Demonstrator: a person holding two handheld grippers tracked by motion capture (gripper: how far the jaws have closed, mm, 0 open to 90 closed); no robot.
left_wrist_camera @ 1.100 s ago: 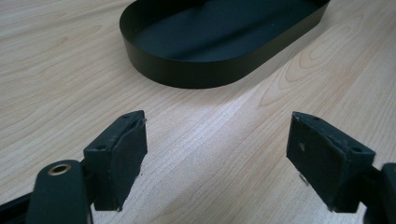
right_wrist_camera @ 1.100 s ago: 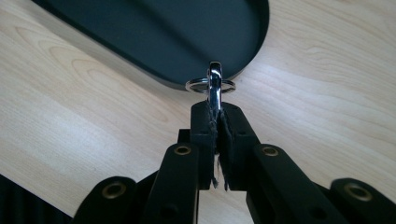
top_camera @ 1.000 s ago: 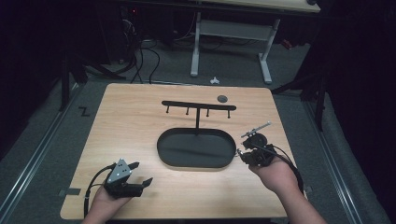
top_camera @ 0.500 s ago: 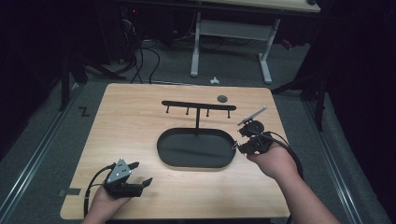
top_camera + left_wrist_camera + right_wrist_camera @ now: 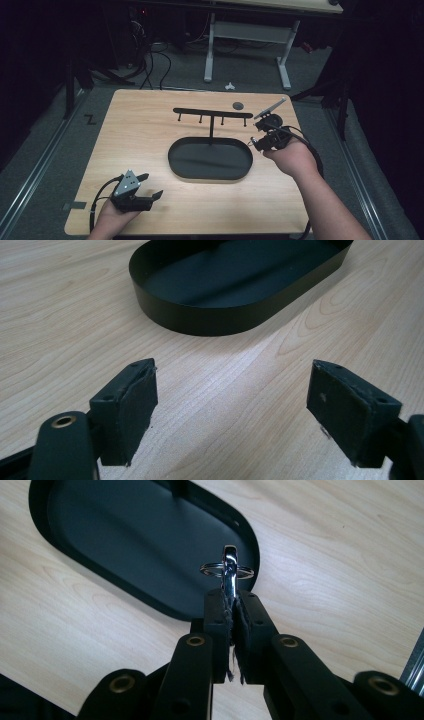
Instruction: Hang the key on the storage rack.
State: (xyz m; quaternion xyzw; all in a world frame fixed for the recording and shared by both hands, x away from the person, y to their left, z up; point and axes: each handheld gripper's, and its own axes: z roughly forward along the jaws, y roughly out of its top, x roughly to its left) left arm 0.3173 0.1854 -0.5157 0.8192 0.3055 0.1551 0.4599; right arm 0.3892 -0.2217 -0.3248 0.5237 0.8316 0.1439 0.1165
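A black oval tray (image 5: 210, 160) lies mid-table, with a black hook rack (image 5: 212, 113) rising from its far rim. My right gripper (image 5: 256, 141) hovers at the tray's right end, shut on a small silver key ring with a clasp (image 5: 228, 571) that sticks out past the pads above the tray's rim (image 5: 220, 610). My left gripper (image 5: 150, 186) rests near the table's front left, open, with nothing between its pads (image 5: 127, 405). Ahead of it stands the tray's wall (image 5: 200, 320).
A small dark round disc (image 5: 238, 105) lies on the wooden table (image 5: 140, 140) behind the rack. A white desk frame (image 5: 245, 45) and cables stand on the floor beyond the table. A metal rail (image 5: 35, 170) runs along the left.
My right gripper has moved forward and slightly left along the tray's right end, holding the key ring. The left gripper has stayed put.
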